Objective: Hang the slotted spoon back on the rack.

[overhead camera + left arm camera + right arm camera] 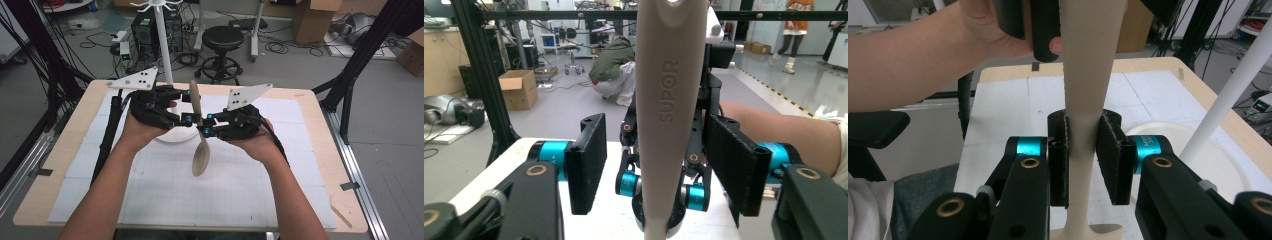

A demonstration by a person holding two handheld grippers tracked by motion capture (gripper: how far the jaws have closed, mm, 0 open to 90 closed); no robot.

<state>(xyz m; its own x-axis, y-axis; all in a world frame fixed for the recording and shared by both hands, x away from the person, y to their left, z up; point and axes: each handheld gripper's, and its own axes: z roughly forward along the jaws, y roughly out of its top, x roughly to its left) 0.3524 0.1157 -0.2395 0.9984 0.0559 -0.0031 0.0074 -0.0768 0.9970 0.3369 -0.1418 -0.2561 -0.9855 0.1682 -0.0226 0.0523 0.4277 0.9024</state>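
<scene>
A beige wooden spoon hangs upright above the table's middle, bowl down and handle up. My right gripper comes in from the right and is shut on the spoon's thin neck, both pads pressing on it. My left gripper comes in from the left, higher up the handle. In the left gripper view its two pads stand on either side of the broad handle, with a gap showing on each side. The left gripper is open and faces the right gripper across the spoon.
A white rack with a tall pole rises from a round base on the white mat, just behind my left hand. A small wooden stick lies at the table's front right corner. A stool stands beyond the table.
</scene>
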